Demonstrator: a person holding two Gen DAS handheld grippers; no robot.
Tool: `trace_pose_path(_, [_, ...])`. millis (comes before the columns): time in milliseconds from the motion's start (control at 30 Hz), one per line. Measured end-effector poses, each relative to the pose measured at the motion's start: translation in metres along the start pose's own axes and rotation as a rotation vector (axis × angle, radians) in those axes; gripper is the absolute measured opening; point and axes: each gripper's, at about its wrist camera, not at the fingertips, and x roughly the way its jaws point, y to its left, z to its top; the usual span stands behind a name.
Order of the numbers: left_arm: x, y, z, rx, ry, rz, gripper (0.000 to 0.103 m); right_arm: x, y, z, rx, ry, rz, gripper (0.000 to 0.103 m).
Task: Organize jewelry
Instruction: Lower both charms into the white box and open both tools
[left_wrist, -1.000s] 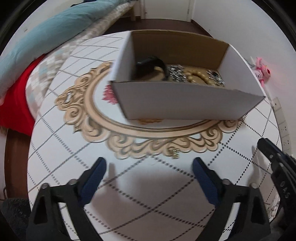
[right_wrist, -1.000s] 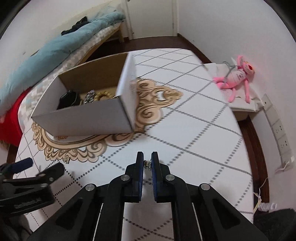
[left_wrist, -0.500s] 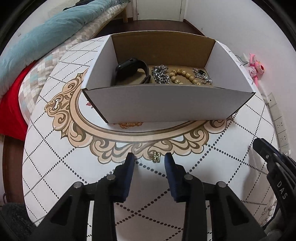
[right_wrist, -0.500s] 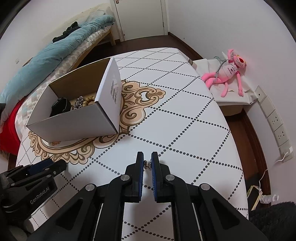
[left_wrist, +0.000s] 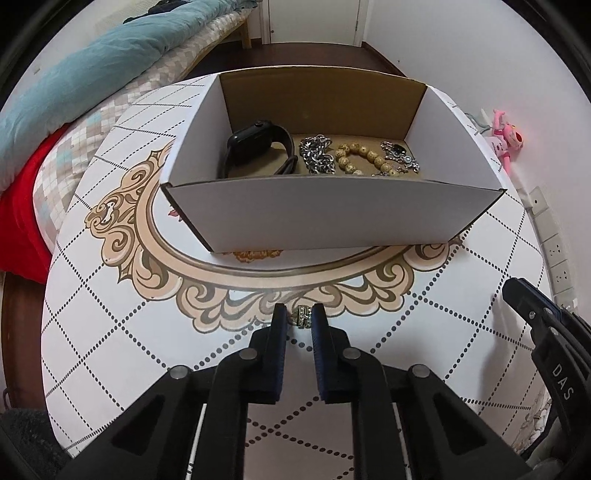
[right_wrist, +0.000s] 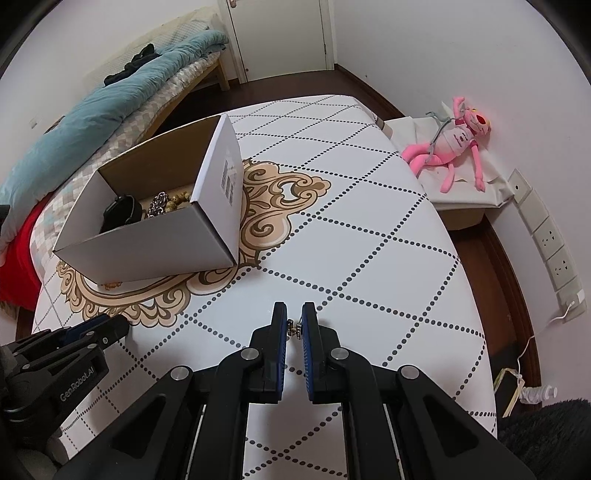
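The left gripper has just closed on the ring, ready for the box; the right gripper stays clamped on a small stud.

White walls, door — bed beside patterned table.

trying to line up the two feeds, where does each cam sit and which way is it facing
Left wrist: on the left gripper, facing the cardboard box; its fingers flank a ring; the right gripper shows at right.
Right wrist: on the right gripper, pinching a small jewelry piece, looking across the table; left gripper at lower left.
Shared: box, table, pink plush toy.
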Motion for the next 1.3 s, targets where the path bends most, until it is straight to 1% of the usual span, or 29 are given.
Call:
trace_pose_path(100, [-0.003,-0.002,-0.001,0.013,-0.016,0.002,0.004,-0.002,0.002,0.001,-0.002,-0.005,0.003,0.008])
trace_pose_path(333, [-0.012,-0.006,-0.001,0.028,-0.027,-0.018,0.004,-0.015,0.006,0.007,0.001,-0.032,0.026,0.008])
trace_pose_path(467, [-0.031,0.003,-0.003,0.009,-0.044,-0.052,0.004,-0.027,0.008,0.012,0.008,-0.056,0.044,0.009])
trace_pose_path(567, [-0.053,0.014,0.000,-0.023,-0.068,-0.087,0.004,-0.041,0.010,0.017,0.016,-0.072,0.074,0.008])
trace_pose_path(667, [-0.077,0.031,0.011,-0.075,-0.098,-0.129,0.004,-0.056,0.015,0.026,0.021,-0.096,0.113,0.008])
trace_pose_path(733, [-0.091,0.040,0.025,-0.101,-0.120,-0.152,0.004,-0.067,0.020,0.035,0.021,-0.118,0.144,0.008])
trace_pose_path(800, [-0.099,0.044,0.039,-0.112,-0.140,-0.170,0.004,-0.072,0.025,0.046,0.028,-0.130,0.172,0.008])
trace_pose_path(900, [-0.104,0.046,0.063,-0.103,-0.159,-0.177,0.004,-0.072,0.034,0.067,0.023,-0.132,0.208,0.008])
trace_pose_path(967, [-0.099,0.045,0.081,-0.085,-0.152,-0.176,0.004,-0.066,0.041,0.083,0.013,-0.121,0.229,0.008])
trace_pose_path(1033, [-0.085,0.043,0.101,-0.065,-0.113,-0.186,0.004,-0.054,0.047,0.101,-0.005,-0.098,0.244,0.008])
trace_pose_path(1100, [-0.070,0.043,0.116,-0.053,-0.073,-0.188,0.004,-0.039,0.054,0.116,-0.021,-0.057,0.251,0.008])
trace_pose_path(1167, [-0.055,0.044,0.129,-0.054,-0.042,-0.178,0.004,-0.019,0.061,0.132,-0.037,0.002,0.262,0.008])
trace_pose_path(1300, [-0.031,0.043,0.152,-0.041,0.015,-0.161,0.005,0.012,0.066,0.152,-0.055,0.079,0.244,0.009])
